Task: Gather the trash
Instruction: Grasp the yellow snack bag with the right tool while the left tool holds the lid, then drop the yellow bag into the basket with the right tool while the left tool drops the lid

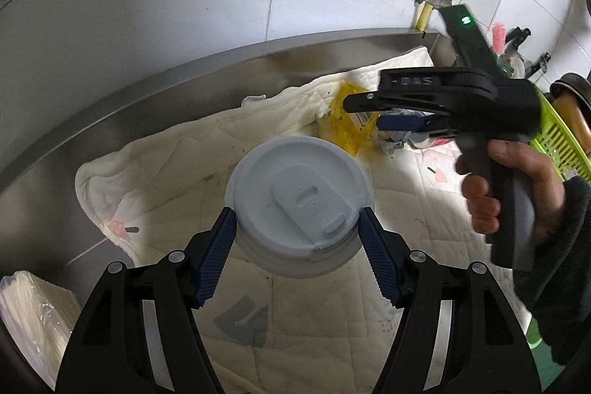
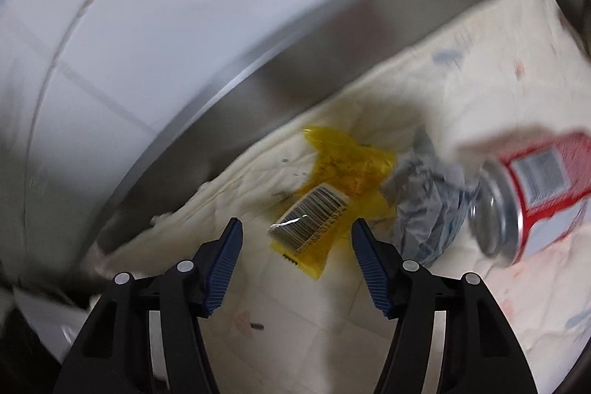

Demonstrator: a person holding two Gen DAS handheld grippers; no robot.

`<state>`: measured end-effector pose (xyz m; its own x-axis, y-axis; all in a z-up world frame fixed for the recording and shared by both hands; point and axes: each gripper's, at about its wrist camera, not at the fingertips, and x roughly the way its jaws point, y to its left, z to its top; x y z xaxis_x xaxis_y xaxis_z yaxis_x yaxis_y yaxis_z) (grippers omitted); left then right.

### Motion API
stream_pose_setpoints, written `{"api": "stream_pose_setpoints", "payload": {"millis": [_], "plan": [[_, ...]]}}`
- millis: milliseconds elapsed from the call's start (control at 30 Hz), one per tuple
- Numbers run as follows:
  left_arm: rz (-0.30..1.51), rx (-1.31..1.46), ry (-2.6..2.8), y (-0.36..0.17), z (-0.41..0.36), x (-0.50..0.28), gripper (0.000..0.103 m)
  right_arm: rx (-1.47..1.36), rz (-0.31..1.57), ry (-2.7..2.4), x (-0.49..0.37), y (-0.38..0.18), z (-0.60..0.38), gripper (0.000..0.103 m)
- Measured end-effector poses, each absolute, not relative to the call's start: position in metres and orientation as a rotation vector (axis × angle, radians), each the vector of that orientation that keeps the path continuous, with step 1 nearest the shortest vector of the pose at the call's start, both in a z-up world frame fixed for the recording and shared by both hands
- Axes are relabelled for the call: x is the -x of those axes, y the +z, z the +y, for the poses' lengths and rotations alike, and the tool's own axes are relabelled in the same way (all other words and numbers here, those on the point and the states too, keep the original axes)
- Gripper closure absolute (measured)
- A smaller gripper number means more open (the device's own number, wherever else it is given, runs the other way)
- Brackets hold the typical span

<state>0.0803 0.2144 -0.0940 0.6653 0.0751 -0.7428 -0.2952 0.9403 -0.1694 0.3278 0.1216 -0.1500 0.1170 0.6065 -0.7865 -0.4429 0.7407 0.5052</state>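
My left gripper is shut on a white paper cup with a plastic lid and holds it above the cloth. My right gripper is open and empty, just short of a yellow wrapper with a barcode label. It also shows in the left wrist view, hovering over the same yellow wrapper. A crumpled grey paper wad lies right of the wrapper. A red drink can lies on its side further right.
A stained white quilted cloth covers a steel counter with a raised back rim below a white tiled wall. A green plastic basket stands at the right. A plastic-wrapped white stack lies at the left.
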Motion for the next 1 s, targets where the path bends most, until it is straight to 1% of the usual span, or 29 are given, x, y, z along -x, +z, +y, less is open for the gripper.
{"api": "stream_pose_setpoints", "payload": {"millis": [33, 100, 167, 367, 633, 833, 1000], "plan": [[0.817, 0.29, 0.209, -0.094, 0.215, -0.079, 0.036, -0.179, 1.246, 0.765, -0.329, -0.155, 0.123, 0.049], [0.817, 0.287, 0.21, -0.095, 0.215, -0.078, 0.036, -0.196, 1.269, 0.746, -0.33, -0.162, 0.124, 0.061], [0.816, 0.292, 0.211, -0.095, 0.217, -0.079, 0.036, -0.224, 1.273, 0.737, -0.329, -0.165, 0.123, 0.069], [0.808, 0.297, 0.213, -0.092, 0.218, -0.078, 0.036, -0.227, 1.22, 0.779, -0.312, -0.151, 0.116, 0.077], [0.801, 0.28, 0.175, -0.085, 0.205, -0.074, 0.036, -0.279, 1.114, 0.851, -0.262, -0.106, 0.061, 0.079], [0.79, 0.243, 0.091, -0.074, 0.173, -0.075, 0.036, -0.361, 1.05, 0.798, -0.221, -0.085, -0.02, 0.08], [0.783, 0.193, -0.028, -0.064, 0.125, -0.083, 0.036, -0.371, 0.984, 0.635, -0.183, -0.072, -0.12, 0.079]]}}
